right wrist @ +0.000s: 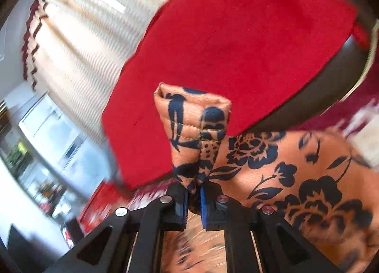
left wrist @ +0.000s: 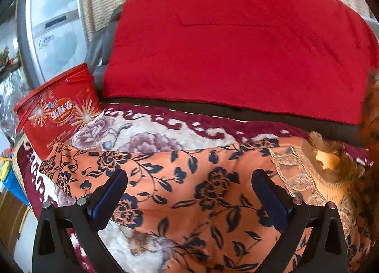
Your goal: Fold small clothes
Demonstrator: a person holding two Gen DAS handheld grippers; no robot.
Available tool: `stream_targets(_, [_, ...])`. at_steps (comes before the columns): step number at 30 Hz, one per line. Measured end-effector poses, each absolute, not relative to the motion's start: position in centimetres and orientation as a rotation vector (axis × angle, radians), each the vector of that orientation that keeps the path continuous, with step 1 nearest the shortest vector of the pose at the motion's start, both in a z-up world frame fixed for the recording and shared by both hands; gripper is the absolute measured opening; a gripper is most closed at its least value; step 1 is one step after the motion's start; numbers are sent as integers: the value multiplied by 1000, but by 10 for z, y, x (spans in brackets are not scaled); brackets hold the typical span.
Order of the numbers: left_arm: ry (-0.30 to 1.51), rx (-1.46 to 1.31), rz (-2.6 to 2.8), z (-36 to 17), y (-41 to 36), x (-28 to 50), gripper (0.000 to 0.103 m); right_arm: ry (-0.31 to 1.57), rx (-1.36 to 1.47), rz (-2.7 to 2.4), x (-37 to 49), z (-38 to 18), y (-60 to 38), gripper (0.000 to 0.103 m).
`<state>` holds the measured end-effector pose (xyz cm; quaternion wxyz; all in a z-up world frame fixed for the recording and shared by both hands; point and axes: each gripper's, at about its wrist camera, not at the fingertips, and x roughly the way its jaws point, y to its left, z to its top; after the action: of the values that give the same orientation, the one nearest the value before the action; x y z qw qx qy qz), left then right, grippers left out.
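An orange garment with a dark blue flower print (left wrist: 194, 178) lies spread on a plush maroon-and-cream blanket (left wrist: 142, 131); it has a lace trim (left wrist: 296, 178) at the right. My left gripper (left wrist: 189, 192) hovers just over it, fingers wide apart and nothing between them. In the right wrist view my right gripper (right wrist: 194, 192) is shut on a stitched edge of the same orange garment (right wrist: 194, 126), which stands up bunched from the pads, lifted off the rest of the cloth (right wrist: 296, 178).
A red folded quilt (left wrist: 236, 48) on a dark cushion lies behind the garment. A red snack tub (left wrist: 59, 107) stands at the blanket's left edge. A cream curtain (right wrist: 78, 24) and a white fridge (left wrist: 54, 24) are at the back left.
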<state>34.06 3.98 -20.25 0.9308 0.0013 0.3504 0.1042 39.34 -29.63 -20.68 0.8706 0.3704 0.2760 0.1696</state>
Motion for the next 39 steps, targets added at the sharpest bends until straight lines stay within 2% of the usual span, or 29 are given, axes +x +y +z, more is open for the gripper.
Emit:
stream_targets(2, [729, -18, 200, -202, 50, 344, 103, 650, 808, 437, 408, -222, -267, 12])
stream_targets(4, [746, -39, 179, -204, 55, 346, 103, 741, 840, 500, 421, -244, -249, 17])
stream_targets(5, [756, -52, 167, -205, 58, 348, 103, 807, 861, 525, 425, -258, -239, 28])
stream_targets(7, [774, -77, 141, -207, 62, 351, 103, 877, 924, 596, 426, -270, -233, 61])
stream_targets(8, [779, -85, 130, -207, 62, 352, 103, 872, 940, 608, 419, -272, -235, 91])
stream_targets(9, [781, -90, 123, -207, 62, 353, 103, 849, 958, 608, 410, -267, -240, 98])
stream_targets(16, [846, -128, 4, -217, 51, 356, 103, 688, 932, 496, 331, -235, -305, 96])
stream_targets(19, [927, -175, -75, -233, 47, 361, 102, 651, 835, 346, 298, -225, -341, 90])
stream_targets(20, [944, -190, -100, -237, 45, 361, 98, 652, 819, 302, 295, -223, -353, 86])
stream_targets(22, [977, -188, -154, -243, 36, 363, 74, 660, 822, 225, 288, -229, -382, 82])
stream_targets(24, [982, -173, -185, -244, 29, 364, 67, 678, 851, 164, 287, -243, -405, 68])
stream_targets(26, [975, -182, -203, -242, 27, 365, 67, 728, 899, 146, 292, -262, -418, 59])
stream_targets(27, [973, -187, -208, -241, 28, 366, 67, 758, 929, 141, 294, -273, -421, 58])
stream_targets(31, [986, -184, -211, -241, 32, 367, 71, 836, 938, 100, 301, -297, -421, 58])
stream_targets(39, [1070, -178, -276, -260, 22, 364, 71, 872, 970, 69, 307, -318, -429, 59])
